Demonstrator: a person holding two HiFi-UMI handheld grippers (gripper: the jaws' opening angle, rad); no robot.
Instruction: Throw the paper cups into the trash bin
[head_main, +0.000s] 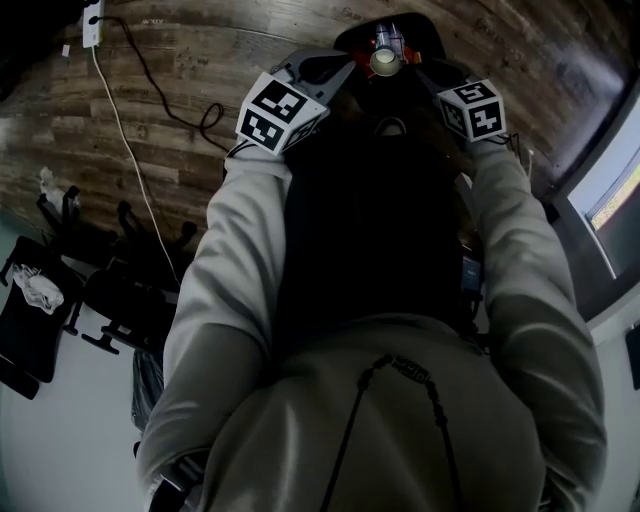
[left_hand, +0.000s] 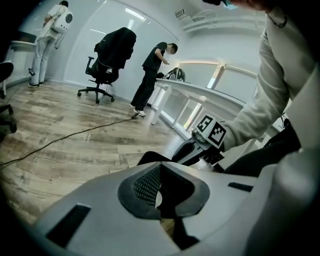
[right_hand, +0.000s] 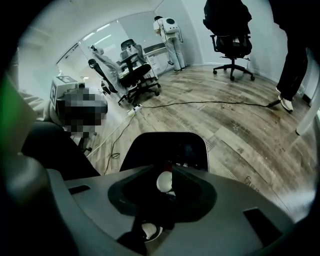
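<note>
Seen from the head view, both grippers are held out over a black trash bin (head_main: 402, 28) on the wooden floor. A white paper cup (head_main: 383, 62) shows mouth-up over the bin's opening, between the two grippers. My left gripper (head_main: 335, 68) is shut with nothing held; its pads meet in the left gripper view (left_hand: 159, 196). My right gripper (head_main: 424, 76) is open. In the right gripper view the cup (right_hand: 164, 181) shows in the gap of my right gripper (right_hand: 169, 176), over the bin (right_hand: 170, 145), and the pads do not press on it.
A black cable (head_main: 150, 95) and a white power strip (head_main: 93, 22) lie on the floor left of the bin. Office chairs (head_main: 120, 290) stand at the left, a screen (head_main: 612, 198) at the right. Two people (left_hand: 152, 75) stand by a long desk (left_hand: 200, 95) farther off.
</note>
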